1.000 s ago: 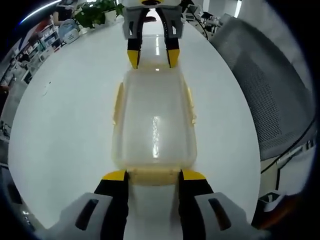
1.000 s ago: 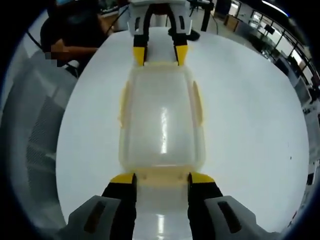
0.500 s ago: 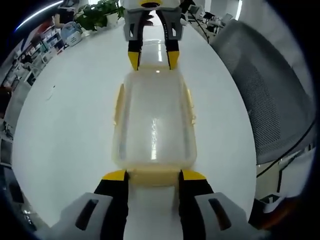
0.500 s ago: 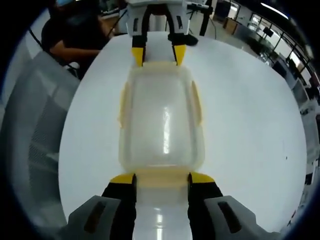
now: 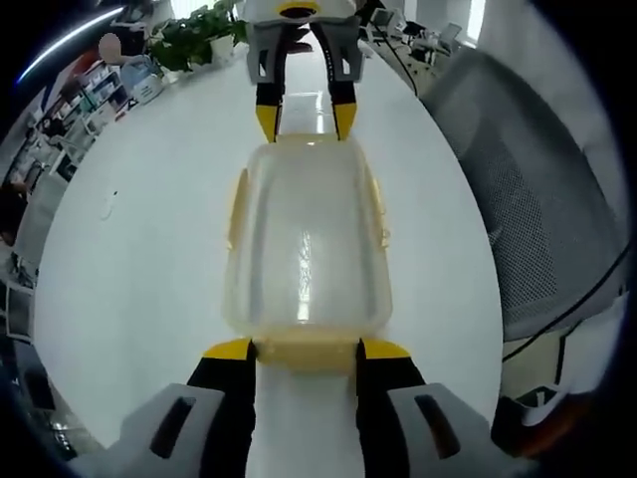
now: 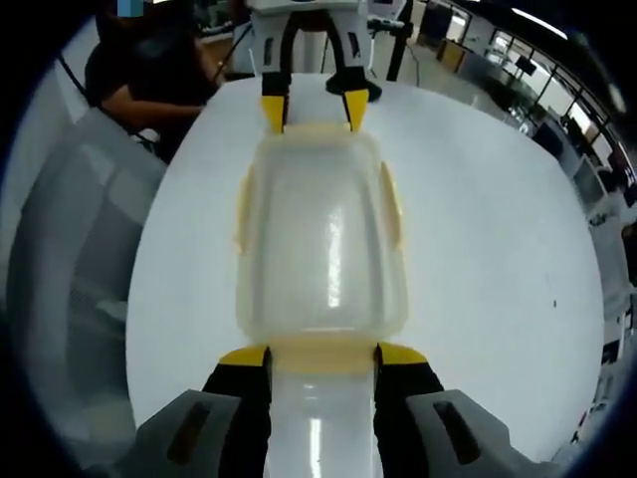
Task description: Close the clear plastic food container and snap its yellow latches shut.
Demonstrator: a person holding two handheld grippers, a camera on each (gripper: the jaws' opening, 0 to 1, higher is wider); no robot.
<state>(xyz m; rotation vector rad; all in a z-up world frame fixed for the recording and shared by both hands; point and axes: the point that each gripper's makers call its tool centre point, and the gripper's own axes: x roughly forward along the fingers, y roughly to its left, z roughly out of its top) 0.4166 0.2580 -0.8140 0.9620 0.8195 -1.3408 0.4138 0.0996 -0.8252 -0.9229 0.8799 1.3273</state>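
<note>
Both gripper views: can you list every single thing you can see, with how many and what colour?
Clear plastic food container with lid on: one, see-through with yellow latches, middle of the table between the grippers.
Round table: one, white, under the container.
Mesh office chair: one, grey, beside the table.
Leafy potted plant: one, green, past the table's far edge.
Seated person: one, dark clothes, behind the table.
Left gripper: black and yellow, open, a jaw at each side of the container's end latch.
Right gripper: same colours, open, at the opposite end latch.
</note>
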